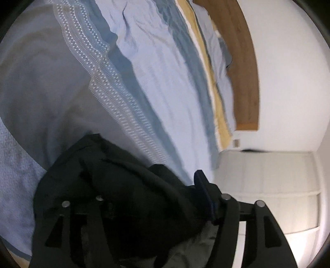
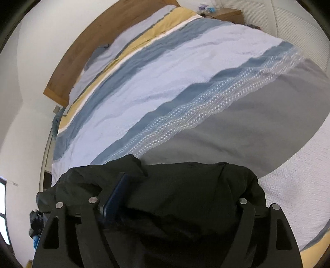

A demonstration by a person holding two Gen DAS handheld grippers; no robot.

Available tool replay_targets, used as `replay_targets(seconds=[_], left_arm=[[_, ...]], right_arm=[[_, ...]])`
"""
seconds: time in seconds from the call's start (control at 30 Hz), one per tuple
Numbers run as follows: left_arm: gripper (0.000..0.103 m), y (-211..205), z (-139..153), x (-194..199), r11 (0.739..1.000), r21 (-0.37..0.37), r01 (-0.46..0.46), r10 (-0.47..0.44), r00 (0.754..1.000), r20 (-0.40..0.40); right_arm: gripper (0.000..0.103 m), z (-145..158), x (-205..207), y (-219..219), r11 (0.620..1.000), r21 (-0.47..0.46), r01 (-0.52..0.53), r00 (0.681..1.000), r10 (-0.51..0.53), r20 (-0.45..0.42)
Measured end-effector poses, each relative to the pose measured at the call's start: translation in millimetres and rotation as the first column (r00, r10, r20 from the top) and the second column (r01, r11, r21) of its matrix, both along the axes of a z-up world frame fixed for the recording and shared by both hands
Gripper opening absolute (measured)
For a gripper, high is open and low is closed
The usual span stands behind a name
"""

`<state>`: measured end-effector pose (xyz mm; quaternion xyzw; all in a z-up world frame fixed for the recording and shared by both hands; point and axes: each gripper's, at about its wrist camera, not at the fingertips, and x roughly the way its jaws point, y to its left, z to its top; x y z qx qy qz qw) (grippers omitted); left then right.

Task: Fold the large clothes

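A large black garment hangs bunched over my left gripper, above the striped bed. It covers the left finger; the blue pad of the right finger shows at its edge. The jaws stand wide with cloth between them. In the right wrist view the same black garment drapes over my right gripper. The blue pad of its left finger pokes through the cloth; the right finger is hidden. I cannot tell whether either gripper pinches the cloth.
The bed has a duvet striped blue, grey, white and yellow. A wooden headboard stands behind it, with a bedside table at the far corner. White wardrobe doors and white walls surround it.
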<state>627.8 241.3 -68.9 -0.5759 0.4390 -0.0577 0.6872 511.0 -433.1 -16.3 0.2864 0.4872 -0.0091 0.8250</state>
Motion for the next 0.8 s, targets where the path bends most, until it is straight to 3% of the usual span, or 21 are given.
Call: replay_targets(seconds=[0.13, 0.3, 0.37, 0.5, 0.63, 0.7, 0.8], left_arm=[[0.061, 11, 12, -3, 0.999, -0.031, 0.012, -0.012, 1.0, 0.01], [0.061, 31, 17, -13, 0.991, -0.127, -0.039, 0.042, 0.999, 0.021], [0.061, 37, 24, -15, 0.992, -0.117, -0.055, 0.057, 0.998, 0.018], [0.061, 50, 45, -24, 0.996, -0.039, -0.075, 0.077, 0.996, 0.042], [0.061, 48, 76, -33, 0.993, 0.107, -0.047, 0.039, 0.996, 0.079], [0.061, 31, 92, -34, 0.977, 0.215, -0.007, -0.012, 0.996, 0.089], [0.061, -9, 102, -40, 0.925, 0.369, 0.089, -0.128, 0.988, 0.083]], right_arm=[[0.083, 11, -4, 0, 1.0, -0.016, -0.016, 1.0, 0.017, 0.012], [0.09, 22, -8, -5, 1.0, 0.023, 0.001, 0.999, -0.002, 0.038], [0.093, 27, -10, -6, 0.999, 0.048, 0.007, 0.999, -0.01, 0.048], [0.095, 43, -16, -7, 0.999, 0.051, 0.002, 0.996, -0.006, 0.083], [0.097, 62, -22, -11, 1.0, 0.022, 0.011, 0.992, -0.014, 0.122], [0.097, 73, -27, -8, 1.0, -0.023, 0.001, 0.989, 0.002, 0.146], [0.097, 85, -37, 7, 0.997, -0.076, -0.029, 0.982, 0.043, 0.183]])
